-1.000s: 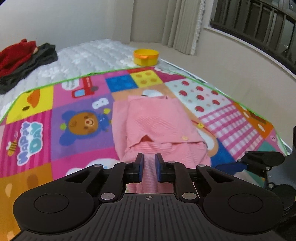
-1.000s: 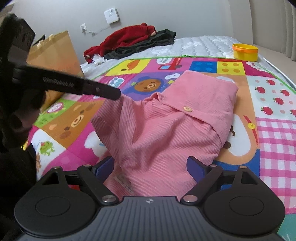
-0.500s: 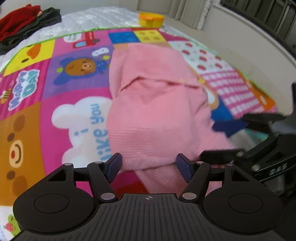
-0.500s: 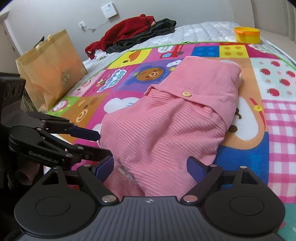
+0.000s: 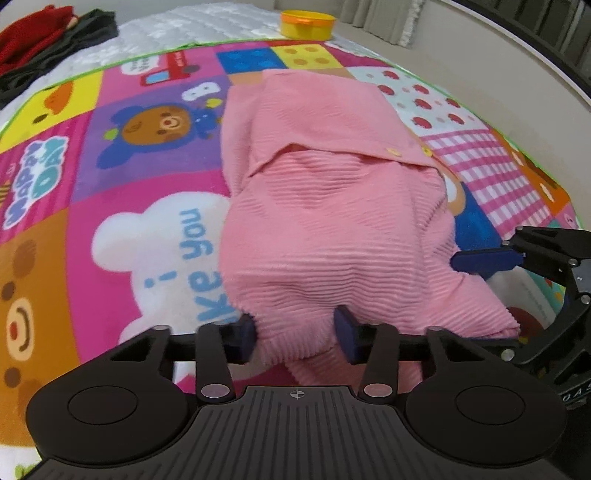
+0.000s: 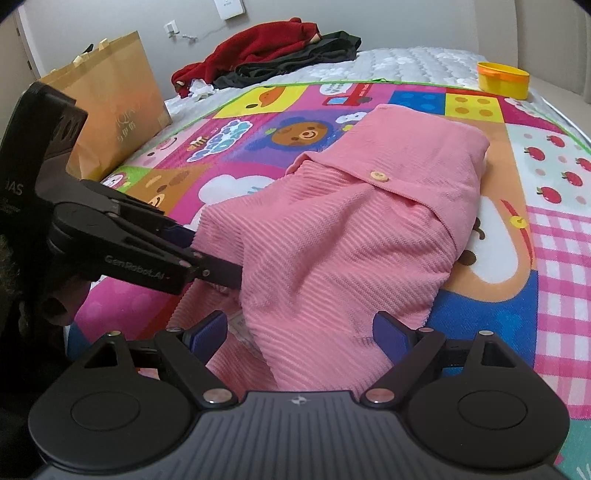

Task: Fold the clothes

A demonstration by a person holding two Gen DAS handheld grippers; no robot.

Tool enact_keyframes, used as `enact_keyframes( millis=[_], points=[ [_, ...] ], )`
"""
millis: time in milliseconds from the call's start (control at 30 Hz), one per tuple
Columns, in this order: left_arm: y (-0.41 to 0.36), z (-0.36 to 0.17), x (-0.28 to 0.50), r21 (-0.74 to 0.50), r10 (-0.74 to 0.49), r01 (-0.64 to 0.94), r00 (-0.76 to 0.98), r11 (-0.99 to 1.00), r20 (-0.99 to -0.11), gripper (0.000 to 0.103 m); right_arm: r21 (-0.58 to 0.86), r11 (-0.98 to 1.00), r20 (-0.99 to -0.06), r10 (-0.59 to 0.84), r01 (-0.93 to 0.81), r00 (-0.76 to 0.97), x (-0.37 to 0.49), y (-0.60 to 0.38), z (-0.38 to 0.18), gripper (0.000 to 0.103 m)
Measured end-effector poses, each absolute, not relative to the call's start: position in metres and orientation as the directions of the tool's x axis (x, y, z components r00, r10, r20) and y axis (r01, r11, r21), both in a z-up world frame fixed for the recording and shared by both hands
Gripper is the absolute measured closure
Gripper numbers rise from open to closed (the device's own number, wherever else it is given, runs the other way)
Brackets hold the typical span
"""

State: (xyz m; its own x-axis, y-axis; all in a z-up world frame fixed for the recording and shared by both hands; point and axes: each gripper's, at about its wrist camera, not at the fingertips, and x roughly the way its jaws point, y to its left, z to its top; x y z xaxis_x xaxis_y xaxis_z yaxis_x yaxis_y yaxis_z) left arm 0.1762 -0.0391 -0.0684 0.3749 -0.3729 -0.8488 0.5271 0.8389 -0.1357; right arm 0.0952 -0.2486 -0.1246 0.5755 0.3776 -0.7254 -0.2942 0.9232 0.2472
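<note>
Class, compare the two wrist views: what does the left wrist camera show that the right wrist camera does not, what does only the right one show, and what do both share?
Only the left wrist view shows the curtain and the "like you" lettering on the mat.

Only the right wrist view shows the brown paper bag and the wall socket.

Both show the pink garment lying on the colourful play mat, the yellow tub, the red and dark clothes pile, and both grippers open: the left gripper and the right gripper.
</note>
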Motion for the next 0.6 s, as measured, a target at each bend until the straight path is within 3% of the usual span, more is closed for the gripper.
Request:
enact_keyframes(
  millis=[33,67,167,333,367,400,500,600],
  points=[
    [-0.041,-0.067,0.177,-0.136,-0.377,0.531,0.378,0.836,-0.846,0.077,0.246,0.924,-0.726,0.377,-0.294,0.576,0.095,-0.248,-0.125,0.016],
    [-0.042,-0.064,0.178,-0.140,-0.385,0.535,0.380,0.833,-0.841,0.081,0.243,0.925,-0.726,0.374,-0.293,0.577,0.095,-0.248,-0.124,0.016],
    [-0.043,-0.052,0.182,-0.156,-0.408,0.534,0.394,0.831,-0.824,0.085,0.228,0.929,-0.727,0.361,-0.290,0.584,0.094,-0.247,-0.123,0.016],
    [-0.042,-0.027,0.182,-0.200,-0.466,0.540,0.417,0.818,-0.781,0.086,0.054,0.955,-0.764,0.227,-0.291,0.604,0.090,-0.235,-0.128,0.016],
    [-0.042,-0.023,0.182,-0.209,-0.477,0.543,0.418,0.814,-0.773,0.086,0.039,0.957,-0.759,0.215,-0.286,0.614,0.089,-0.235,-0.125,0.023],
    [-0.042,-0.020,0.181,-0.214,-0.486,0.547,0.419,0.810,-0.767,0.086,0.031,0.959,-0.752,0.207,-0.280,0.625,0.088,-0.236,-0.122,0.046],
    [-0.044,-0.017,0.178,-0.199,-0.488,0.566,0.422,0.800,-0.764,0.086,0.008,0.965,-0.730,0.184,-0.262,0.658,0.084,-0.240,-0.112,0.080],
    [-0.041,-0.022,0.177,-0.197,-0.474,0.559,0.409,0.806,-0.780,0.084,-0.014,0.970,-0.707,0.161,-0.242,0.689,0.081,-0.243,-0.102,0.092]
  ],
)
